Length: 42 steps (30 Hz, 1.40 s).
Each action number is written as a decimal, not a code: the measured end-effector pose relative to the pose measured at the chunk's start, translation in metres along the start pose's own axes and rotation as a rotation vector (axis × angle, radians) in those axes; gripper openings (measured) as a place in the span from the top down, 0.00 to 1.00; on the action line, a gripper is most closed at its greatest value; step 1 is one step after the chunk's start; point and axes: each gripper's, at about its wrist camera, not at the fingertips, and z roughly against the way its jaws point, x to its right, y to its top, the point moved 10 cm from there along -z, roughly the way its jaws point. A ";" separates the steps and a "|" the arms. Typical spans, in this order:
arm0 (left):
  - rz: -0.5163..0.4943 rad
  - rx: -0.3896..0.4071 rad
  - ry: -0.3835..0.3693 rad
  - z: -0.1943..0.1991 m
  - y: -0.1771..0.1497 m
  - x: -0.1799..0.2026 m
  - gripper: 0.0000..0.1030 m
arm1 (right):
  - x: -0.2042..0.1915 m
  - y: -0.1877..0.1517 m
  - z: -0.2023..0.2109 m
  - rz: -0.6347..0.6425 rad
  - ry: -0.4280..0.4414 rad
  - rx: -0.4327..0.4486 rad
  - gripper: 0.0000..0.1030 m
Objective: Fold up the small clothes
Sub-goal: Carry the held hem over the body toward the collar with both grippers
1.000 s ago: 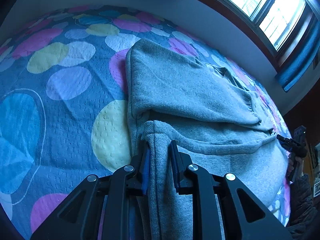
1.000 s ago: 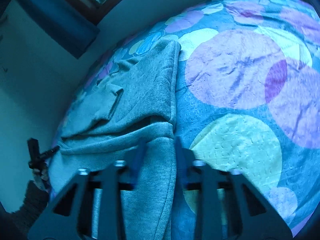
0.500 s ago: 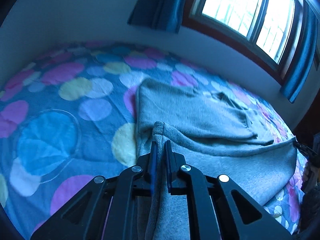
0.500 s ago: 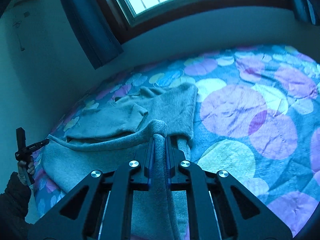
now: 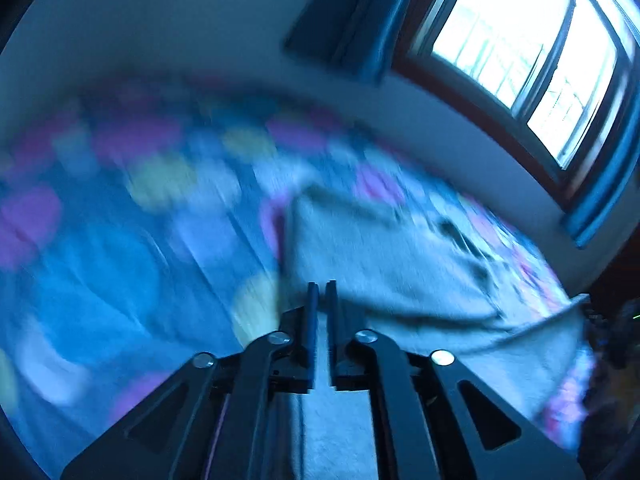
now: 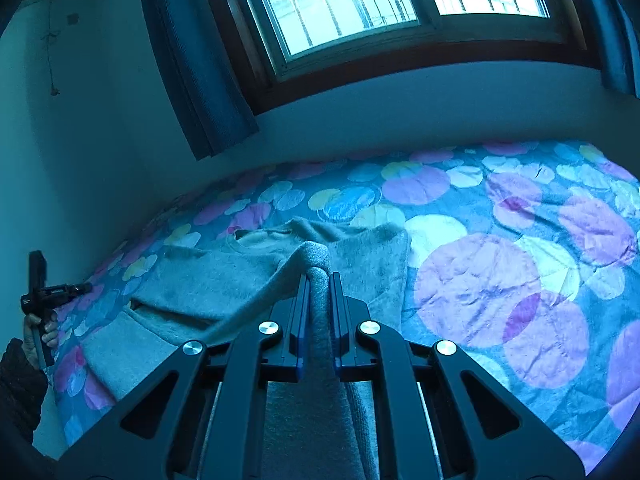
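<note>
A: Where is the garment?

B: A grey sweatshirt (image 6: 224, 280) lies spread on the bed (image 6: 500, 280), on a blue bedspread printed with pink, yellow and white circles. Its collar end is toward the wall under the window (image 6: 360, 0). The nearer edge is lifted off the bed at two corners.

A: What does the right gripper (image 6: 319, 280) hold?

B: Its fingers (image 6: 303, 312) are clamped on a fold of the grey fabric. The cloth bulges up above the tips and hangs down between the gripper's arms below.

A: And the left gripper (image 5: 320, 292)?

B: The left wrist view is heavily motion-blurred. Its fingers (image 5: 312, 320) stand almost together, with only a narrow slit between them, and pale grey fabric shows in that slit and below it, so they pinch the sweatshirt too. From this view the raised hem runs off to the right edge of the picture.

A: Anything else in view?

B: In the right wrist view the left gripper appears at the far left, held in the person's left hand (image 6: 40, 330) beside the bed's edge. Dark blue curtains (image 6: 192, 80) hang on both sides of the window.
</note>
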 end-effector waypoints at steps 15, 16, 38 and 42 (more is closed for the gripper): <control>-0.049 -0.191 -0.039 -0.059 -0.051 -0.007 0.48 | 0.034 -0.060 -0.002 -0.144 -0.005 -0.073 0.92; -0.054 -0.191 -0.033 -0.060 -0.053 -0.006 0.50 | 0.035 -0.063 -0.002 -0.150 -0.004 -0.075 0.92; -0.178 -0.076 0.077 -0.040 -0.041 0.015 0.93 | 0.029 -0.065 -0.005 -0.155 0.013 -0.092 0.92; -0.205 0.042 0.065 -0.007 -0.016 0.037 0.94 | 0.022 -0.040 0.009 -0.123 0.021 -0.038 0.92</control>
